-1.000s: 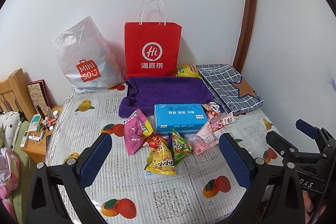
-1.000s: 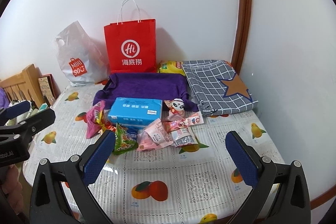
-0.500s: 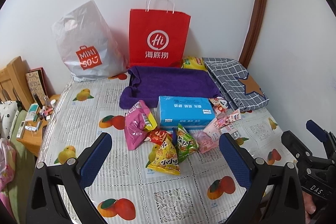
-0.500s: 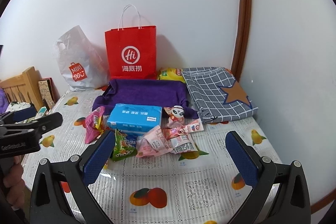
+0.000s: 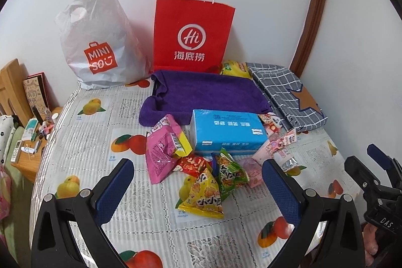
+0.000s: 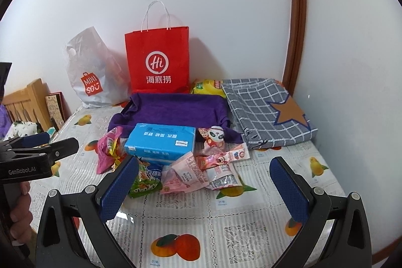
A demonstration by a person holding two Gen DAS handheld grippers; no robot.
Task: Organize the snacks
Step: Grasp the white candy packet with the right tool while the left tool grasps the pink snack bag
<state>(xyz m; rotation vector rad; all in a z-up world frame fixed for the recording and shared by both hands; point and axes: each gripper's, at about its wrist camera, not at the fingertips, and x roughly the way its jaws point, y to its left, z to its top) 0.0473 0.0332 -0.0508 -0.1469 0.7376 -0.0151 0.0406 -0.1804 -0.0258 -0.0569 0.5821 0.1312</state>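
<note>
Above the snack pile [image 5: 201, 167], left tongs [image 5: 198, 182] and right tongs [image 6: 203, 182] gape wide, gripping nothing.

Snack packets [image 5: 201, 175] lie before the tissue box [image 5: 227, 132], bags [image 5: 192, 34] behind.

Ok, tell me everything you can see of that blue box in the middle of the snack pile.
The blue box is a flat rectangular pack, sky blue with white print on its top and front, seemingly soft plastic wrap. It lies flat on the fruit-print tablecloth, its back edge against or over the purple cloth. The pink packet leans by its left end, the panda-print sweet sits by its right, and the green packet lies at its front. Neither gripper touches it.
</note>
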